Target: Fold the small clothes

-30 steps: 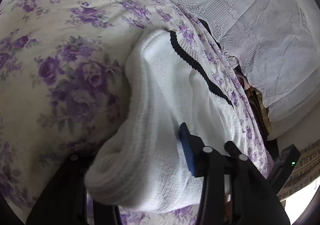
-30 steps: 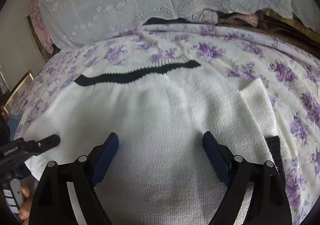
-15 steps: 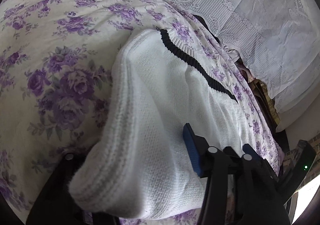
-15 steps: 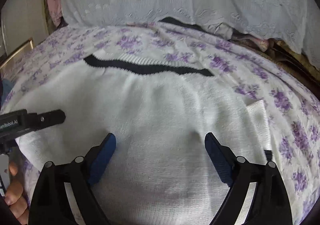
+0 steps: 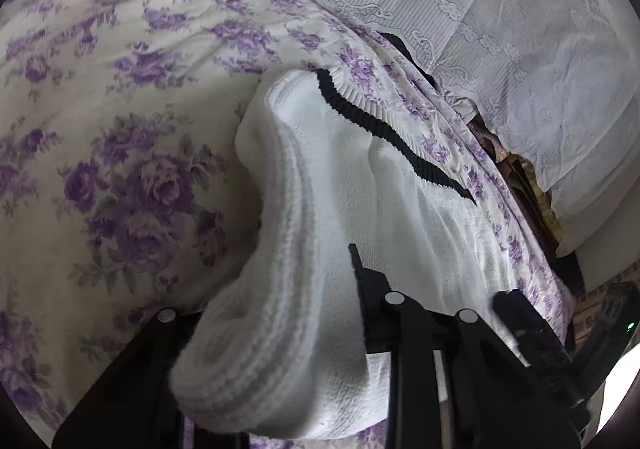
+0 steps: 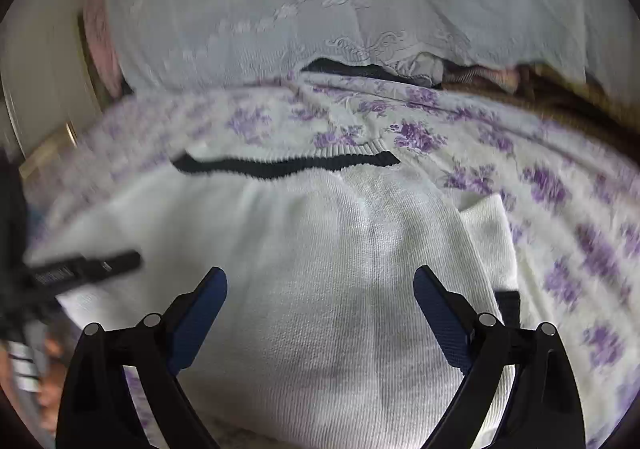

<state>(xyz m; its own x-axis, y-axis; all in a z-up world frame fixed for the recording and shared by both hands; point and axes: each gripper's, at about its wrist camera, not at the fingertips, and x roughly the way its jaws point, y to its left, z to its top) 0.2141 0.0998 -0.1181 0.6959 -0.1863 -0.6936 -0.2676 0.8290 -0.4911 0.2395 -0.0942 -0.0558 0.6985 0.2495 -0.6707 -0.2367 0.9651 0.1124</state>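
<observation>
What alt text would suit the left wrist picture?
The left gripper has just closed on a bunched edge of a white knit sweater with a black stripe, lying on a purple-flowered bedspread.

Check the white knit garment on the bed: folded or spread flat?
Partly folded. The white knit garment lies doubled on the floral sheet, its stacked layered edge bunched between the left tongs, which have just been closing.

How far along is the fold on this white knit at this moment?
Partly done, by the look of it: the white sweater lies on the floral bedspread with one sleeve sticking out to the side. In hand: the left tool has just closed on a bunched folded edge, while the right tool has opened over the body, holding nothing. Left: carrying that edge across and flattening.
</observation>
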